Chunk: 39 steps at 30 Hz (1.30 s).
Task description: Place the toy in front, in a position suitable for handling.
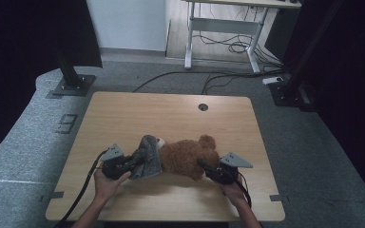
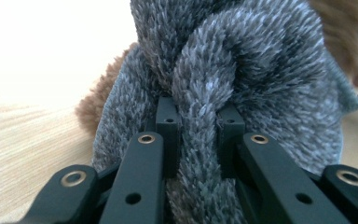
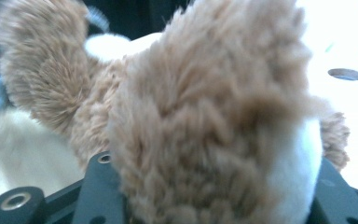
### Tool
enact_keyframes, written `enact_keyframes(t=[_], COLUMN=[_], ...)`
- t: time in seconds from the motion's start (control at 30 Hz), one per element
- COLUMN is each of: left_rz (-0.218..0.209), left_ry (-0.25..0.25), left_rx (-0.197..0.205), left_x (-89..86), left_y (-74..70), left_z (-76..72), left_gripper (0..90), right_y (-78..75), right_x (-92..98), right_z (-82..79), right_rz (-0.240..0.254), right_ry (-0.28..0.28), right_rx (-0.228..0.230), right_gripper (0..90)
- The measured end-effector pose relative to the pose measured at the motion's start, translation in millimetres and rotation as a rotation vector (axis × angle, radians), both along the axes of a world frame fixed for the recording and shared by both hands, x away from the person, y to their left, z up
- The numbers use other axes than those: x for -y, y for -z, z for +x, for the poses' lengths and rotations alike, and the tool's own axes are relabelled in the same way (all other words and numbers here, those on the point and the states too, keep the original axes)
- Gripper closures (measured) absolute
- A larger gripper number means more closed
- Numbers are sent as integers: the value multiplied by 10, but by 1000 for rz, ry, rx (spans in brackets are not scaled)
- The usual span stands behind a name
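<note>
Brown plush bear point(image 1: 188, 156) lies near the table's point(image 1: 123, 109) front edge; the left gripper point(image 1: 132, 164) pinches its fuzzy grey garment point(image 1: 147, 156), and the right gripper point(image 1: 208, 169) seemingly clamps a brown, white-soled foot point(image 3: 223, 140).

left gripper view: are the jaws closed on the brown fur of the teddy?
No: the left gripper pinches a fold of the grey fuzzy garment; the teddy bear's brown fur lies behind it.

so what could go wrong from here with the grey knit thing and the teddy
The left tool pinches just a bunched fold of the grey knit garment, so a hard pull might slip it free or stretch the knit. The right tool bites only plush on the brown teddy bear, a soft grip that could let go. Pulling apart may drag the bear along the table.
</note>
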State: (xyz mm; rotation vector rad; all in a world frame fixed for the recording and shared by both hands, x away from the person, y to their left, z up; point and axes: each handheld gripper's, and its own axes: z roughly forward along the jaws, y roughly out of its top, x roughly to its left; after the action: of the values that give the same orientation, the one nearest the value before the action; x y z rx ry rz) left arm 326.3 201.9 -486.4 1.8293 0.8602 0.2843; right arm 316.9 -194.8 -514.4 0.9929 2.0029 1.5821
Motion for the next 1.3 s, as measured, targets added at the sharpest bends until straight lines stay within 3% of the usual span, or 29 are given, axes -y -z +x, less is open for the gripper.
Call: enact_keyframes(t=[0.13, 0.27, 0.37, 0.43, 0.5, 0.57, 0.77, 0.83, 0.9, 1.0, 1.13, 1.23, 1.3], left_rz=[-40, -26, 25, 83, 109, 101, 107, 86, 75, 84, 94, 95, 90], left_ry=[20, 86, 135, 148, 156, 155, 143, 143, 143, 145, 158, 165, 172], left_rx=[42, 70, 55, 24, 8, 5, 2, -12, -13, 0, 7, 11, 10], left_x=[124, 528, 915, 1144, 1274, 1280, 1125, 1069, 1050, 1068, 1070, 1063, 1053], left_y=[-272, -449, -407, -297, -174, -134, -92, -55, -37, -23, -8, 15, 45], left_z=[-49, -49, 12, 71, 111, 116, 66, 73, 71, 42, 5, -41, -77], left_gripper=[762, 761, 760, 760, 759, 760, 759, 760, 761, 761, 762, 762, 763], right_y=[80, 102, 101, 102, 100, 119, 170, 162, 110, -7, -136, -160, -127], right_x=[-6, -61, -96, -104, -104, -91, 17, 47, 105, 203, 277, 187, 48], right_z=[-173, -206, -199, -208, -234, -265, -311, -320, -325, -344, -350, -260, -168], right_rz=[-35, -45, -40, -43, -60, -99, -69, -61, -66, -24, 7, -22, -75], right_ry=[-12, -15, 11, 24, 29, 50, 16, 5, -9, -2, -14, -39, -74], right_rx=[7, 11, 14, 14, 20, 28, 3, -2, -11, -17, -11, -37, -73], right_gripper=[503, 499, 492, 488, 486, 478, 420, 382, 311, 226, 203, 192, 196])
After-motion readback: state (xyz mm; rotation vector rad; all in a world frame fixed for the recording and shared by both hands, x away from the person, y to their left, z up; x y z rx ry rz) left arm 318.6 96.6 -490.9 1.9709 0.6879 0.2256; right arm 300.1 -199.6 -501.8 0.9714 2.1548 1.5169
